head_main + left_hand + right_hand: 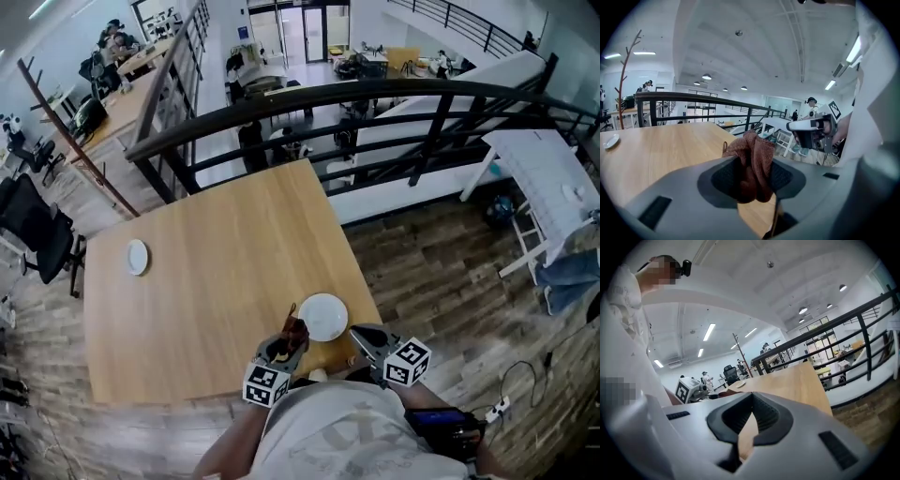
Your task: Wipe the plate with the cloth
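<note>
Left tool (751, 182) clamping cloth (753, 149), wooden table (216, 281), mezzanine railing (375, 92)

A pale wooden counter (216, 281) fills the middle of the head view, with a small white dish (137, 256) alone near its left edge. Behind it curves a black railing (375, 98). A white folding table (548, 183) stands far right, a black office chair (37, 230) far left, all on plank flooring (431, 272).

We see bright, even indoor light from long white ceiling strip lights (708, 332); shadows are soft, strong fisheye bending curves every view, and both gripper views have black corners.
</note>
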